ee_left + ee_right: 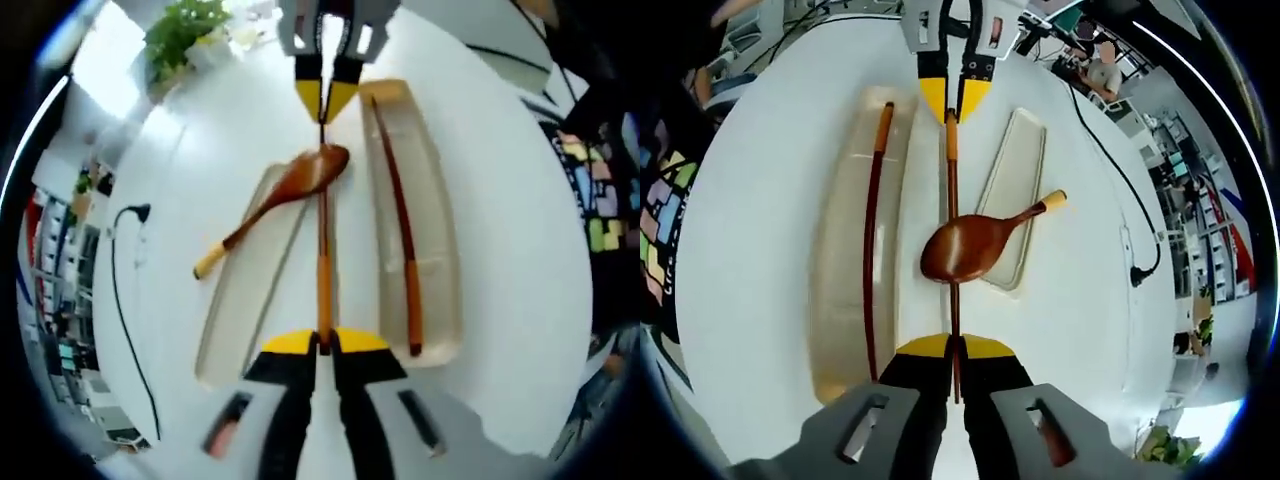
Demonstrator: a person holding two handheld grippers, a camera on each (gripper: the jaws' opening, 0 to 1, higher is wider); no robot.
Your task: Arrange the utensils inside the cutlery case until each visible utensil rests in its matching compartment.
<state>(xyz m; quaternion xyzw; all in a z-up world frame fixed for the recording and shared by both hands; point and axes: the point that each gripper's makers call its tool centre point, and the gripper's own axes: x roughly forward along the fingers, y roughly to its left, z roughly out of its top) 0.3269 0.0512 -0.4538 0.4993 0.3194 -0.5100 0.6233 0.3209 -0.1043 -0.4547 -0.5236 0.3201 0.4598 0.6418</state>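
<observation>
A dark wooden chopstick [323, 255] with an orange end lies between two clear trays. My left gripper [323, 343] is shut on its orange end. My right gripper [325, 100] comes in from the top, shut on its thin end. A brown wooden spoon [290, 185] lies slantwise, its bowl over the chopstick and its handle across the narrow tray [235, 320]. The wide tray [440, 260] holds a second chopstick [400, 210]. In the right gripper view my right gripper [953, 347] grips the chopstick [951, 180], the left gripper [953, 100] faces it, and the spoon [975, 245] crosses between.
The white table [200, 170] carries a black cable [125, 300] at its left and a green plant [185, 30] at the far end. In the right gripper view the wide tray [835, 300] is left, the narrow tray [1025, 150] right, and the cable [1130, 200] runs near the right edge.
</observation>
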